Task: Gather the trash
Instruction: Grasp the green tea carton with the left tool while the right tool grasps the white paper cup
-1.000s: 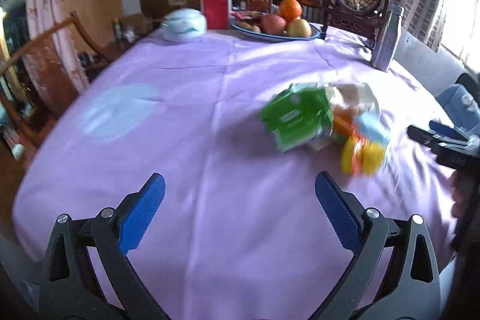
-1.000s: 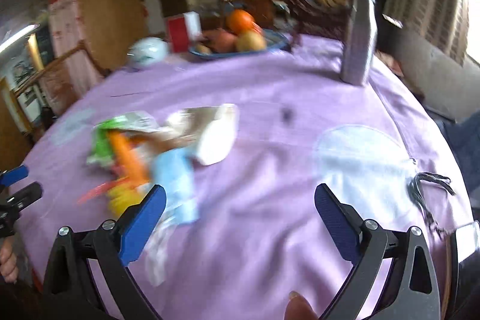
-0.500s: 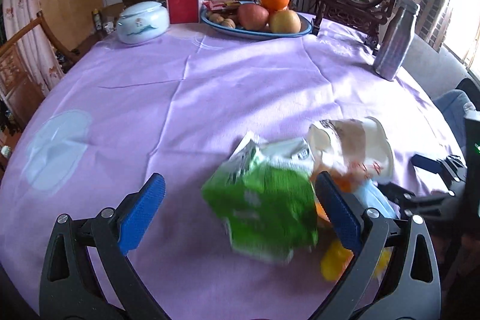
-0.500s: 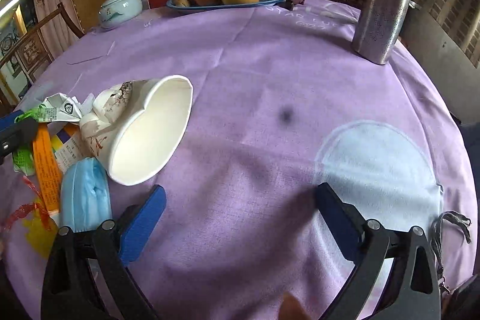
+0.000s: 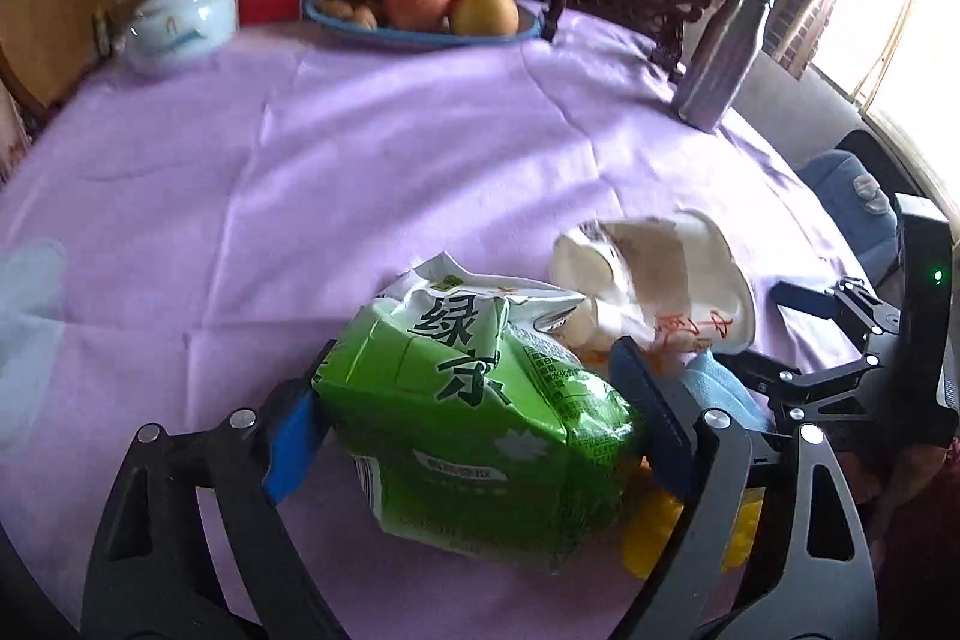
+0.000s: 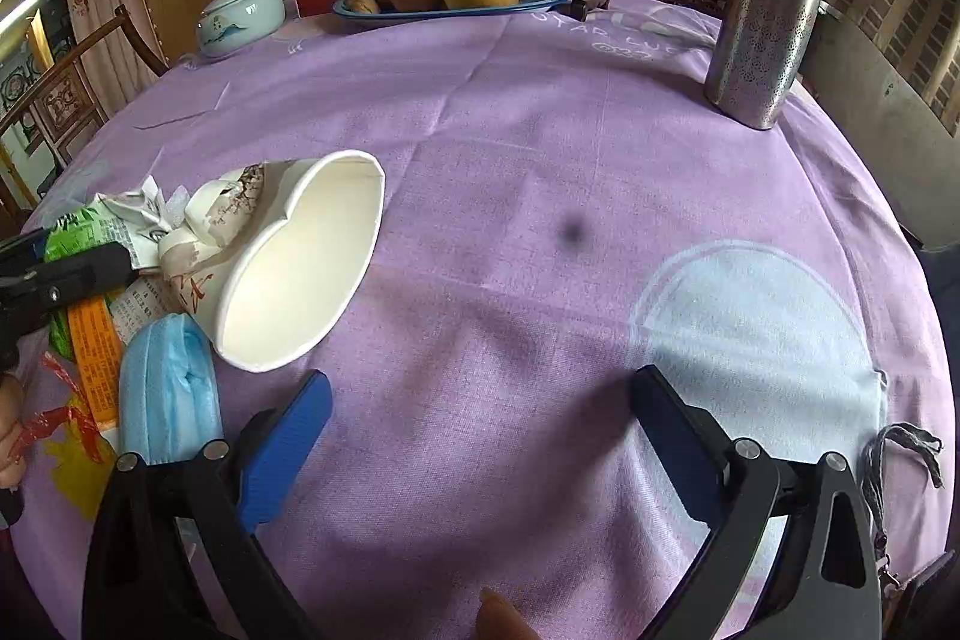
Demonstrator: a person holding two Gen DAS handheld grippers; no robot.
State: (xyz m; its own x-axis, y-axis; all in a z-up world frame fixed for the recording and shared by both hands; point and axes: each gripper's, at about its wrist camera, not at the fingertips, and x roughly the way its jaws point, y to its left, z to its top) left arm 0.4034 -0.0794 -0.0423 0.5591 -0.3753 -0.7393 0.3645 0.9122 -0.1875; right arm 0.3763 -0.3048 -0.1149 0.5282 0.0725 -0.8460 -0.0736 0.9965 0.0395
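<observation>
1. Our left gripper [image 5: 474, 418] straddles the green carton [image 5: 474, 418] on the desk [image 5: 390, 160], its fingers closing, pads at its sides; contact unclear.
2. Our right gripper [image 6: 480, 430] hovers with fingers spread over bare cloth.
3. The crushed paper cup [image 6: 288, 274] and blue mask [image 6: 168, 388] lie beside the carton.

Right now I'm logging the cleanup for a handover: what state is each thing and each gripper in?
Green carton: crushed, lying between the left gripper's closing jaws.
Paper cup: crumpled, on its side, mouth open, empty.
Blue mask: folded, flat on the cloth.
Metal bottle: upright, capped.
Left gripper: closing around the carton.
Right gripper: open, empty.
</observation>
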